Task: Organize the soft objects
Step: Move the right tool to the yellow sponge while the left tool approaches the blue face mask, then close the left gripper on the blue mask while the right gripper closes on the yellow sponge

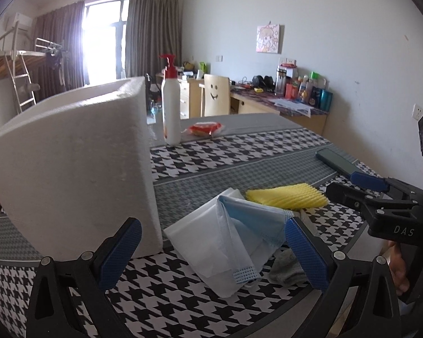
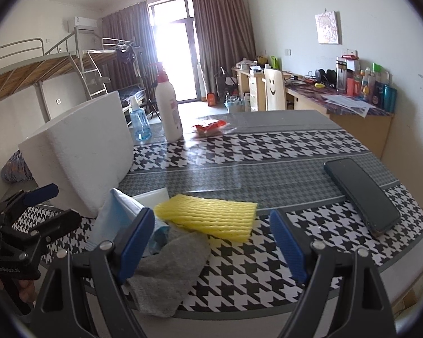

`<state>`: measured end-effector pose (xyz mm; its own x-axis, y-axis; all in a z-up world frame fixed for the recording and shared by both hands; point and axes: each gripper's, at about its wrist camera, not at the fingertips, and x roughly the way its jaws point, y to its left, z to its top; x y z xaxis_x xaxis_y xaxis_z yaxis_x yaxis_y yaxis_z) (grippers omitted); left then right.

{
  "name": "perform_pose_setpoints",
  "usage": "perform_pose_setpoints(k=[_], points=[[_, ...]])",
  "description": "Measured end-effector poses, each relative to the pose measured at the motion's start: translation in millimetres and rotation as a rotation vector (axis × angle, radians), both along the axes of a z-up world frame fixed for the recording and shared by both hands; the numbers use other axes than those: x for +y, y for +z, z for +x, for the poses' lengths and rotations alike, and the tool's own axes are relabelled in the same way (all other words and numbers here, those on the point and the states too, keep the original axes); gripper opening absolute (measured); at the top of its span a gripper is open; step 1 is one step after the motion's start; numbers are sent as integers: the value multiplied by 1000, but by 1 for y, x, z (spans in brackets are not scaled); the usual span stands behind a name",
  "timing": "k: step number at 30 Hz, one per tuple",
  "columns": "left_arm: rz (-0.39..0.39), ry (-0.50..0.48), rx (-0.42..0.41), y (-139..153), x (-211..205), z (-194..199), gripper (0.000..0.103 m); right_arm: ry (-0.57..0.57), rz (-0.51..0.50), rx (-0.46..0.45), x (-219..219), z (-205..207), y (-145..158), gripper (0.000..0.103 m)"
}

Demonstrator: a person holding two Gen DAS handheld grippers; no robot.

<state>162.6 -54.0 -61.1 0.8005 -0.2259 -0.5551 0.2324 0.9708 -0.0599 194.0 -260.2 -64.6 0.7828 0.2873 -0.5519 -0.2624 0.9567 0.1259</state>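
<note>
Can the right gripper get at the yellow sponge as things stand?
Probably yes. The right gripper is open and the sponge lies just ahead between its fingers, top bare. Only the grey cloth overlaps the near edge.

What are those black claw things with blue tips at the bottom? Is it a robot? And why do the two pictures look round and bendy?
No robot: a person holds two claw tools, each carrying a wide-angle camera that bends the picture. One picture looks along the left gripper, the other along the right gripper. Both are open, holding nothing. On the black-and-white checked table lie a yellow ridged foam sheet, a light blue face mask, a grey sock, a dark phone and a white foam box.
</note>
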Motion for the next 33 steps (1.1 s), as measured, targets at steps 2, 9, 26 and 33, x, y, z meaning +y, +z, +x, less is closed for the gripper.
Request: perform_pose_setpoints(k=[2,9,26,33], points=[[3,-10,15,-3,-2,3,102,-7,-2,6,-2,2,-1,87],[10,-27,100,-17,-8,19,90,-16,1,31,-7,9,-8,87],[9,-62,218,-34,-15,31,42,3,38,118,-4,30,-23,87],[10,-83,246,-41,-16,34,21,16,92,176,-9,37,-29,81]])
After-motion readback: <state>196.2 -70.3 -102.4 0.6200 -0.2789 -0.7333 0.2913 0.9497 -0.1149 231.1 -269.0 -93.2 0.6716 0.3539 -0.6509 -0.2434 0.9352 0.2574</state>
